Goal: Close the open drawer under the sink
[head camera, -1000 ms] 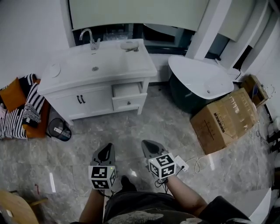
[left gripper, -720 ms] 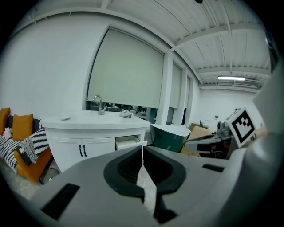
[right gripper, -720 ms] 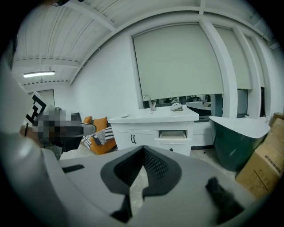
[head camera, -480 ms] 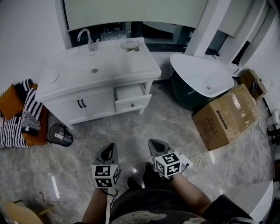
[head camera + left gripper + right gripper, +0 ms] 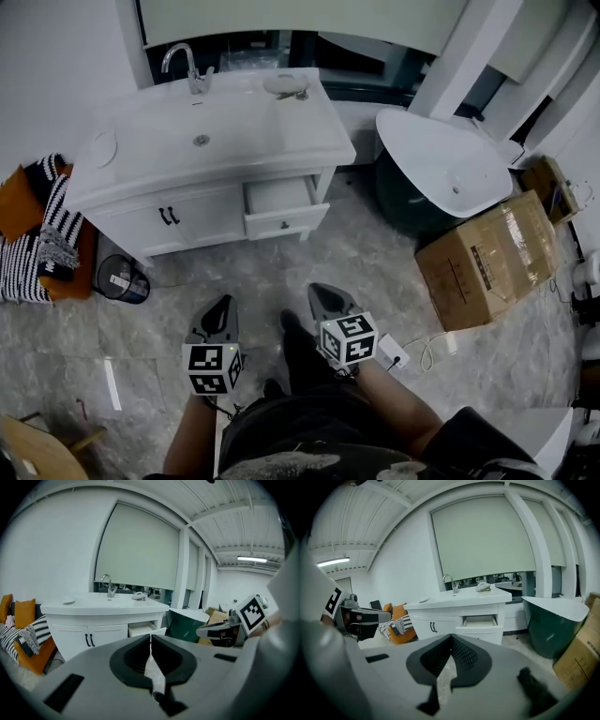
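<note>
Both grippers are clenched on nothing: left gripper (image 5: 219, 317) and right gripper (image 5: 326, 300) hang low in front of the person, well apart from the vanity (image 5: 187, 141). The drawer (image 5: 286, 214) sits pulled out at the vanity's right end, under the counter, beside the 2 closed doors (image 5: 171, 217). Risks as I see them: an off-centre push could rack the drawer and jam it part-way, a clenched tip could skid off the smooth front, and the white plug and cable (image 5: 393, 352) on the floor by the right gripper could snag a step.
</note>
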The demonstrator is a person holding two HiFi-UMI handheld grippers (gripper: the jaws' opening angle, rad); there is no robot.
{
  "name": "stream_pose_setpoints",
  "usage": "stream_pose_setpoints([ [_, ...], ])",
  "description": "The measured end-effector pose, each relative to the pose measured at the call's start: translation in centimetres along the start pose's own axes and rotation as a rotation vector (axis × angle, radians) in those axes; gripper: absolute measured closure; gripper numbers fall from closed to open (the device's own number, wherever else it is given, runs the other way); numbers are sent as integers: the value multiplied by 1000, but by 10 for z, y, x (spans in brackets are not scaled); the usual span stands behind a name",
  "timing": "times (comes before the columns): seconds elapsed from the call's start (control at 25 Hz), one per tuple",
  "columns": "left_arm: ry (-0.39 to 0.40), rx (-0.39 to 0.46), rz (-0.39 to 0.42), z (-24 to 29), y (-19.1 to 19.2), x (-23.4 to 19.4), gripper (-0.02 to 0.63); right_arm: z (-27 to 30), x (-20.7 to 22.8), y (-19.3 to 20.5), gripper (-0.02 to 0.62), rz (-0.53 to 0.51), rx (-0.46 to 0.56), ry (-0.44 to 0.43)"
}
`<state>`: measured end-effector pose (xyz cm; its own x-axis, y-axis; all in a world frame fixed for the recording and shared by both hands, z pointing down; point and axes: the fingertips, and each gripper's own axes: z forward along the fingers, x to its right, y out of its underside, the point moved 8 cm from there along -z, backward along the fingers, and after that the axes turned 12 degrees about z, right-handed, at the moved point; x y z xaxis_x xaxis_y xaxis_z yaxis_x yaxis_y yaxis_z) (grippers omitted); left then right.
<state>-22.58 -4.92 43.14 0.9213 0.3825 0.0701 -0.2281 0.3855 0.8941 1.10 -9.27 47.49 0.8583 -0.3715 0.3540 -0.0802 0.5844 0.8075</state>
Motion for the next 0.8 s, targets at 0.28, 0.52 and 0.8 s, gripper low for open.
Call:
stream_pose_setpoints([
  [0.28, -12, -57, -13, 72, -5, -18, 586, 79, 42, -21, 572, 19, -52, -26],
  [0.52, -20, -106, -28, 148, -5, -36, 586, 153, 85, -29, 571, 51, -101, -9],
  [0.8, -43, -189, -85, 211, 19, -51, 586, 223, 128, -12, 569, 135, -151, 58],
])
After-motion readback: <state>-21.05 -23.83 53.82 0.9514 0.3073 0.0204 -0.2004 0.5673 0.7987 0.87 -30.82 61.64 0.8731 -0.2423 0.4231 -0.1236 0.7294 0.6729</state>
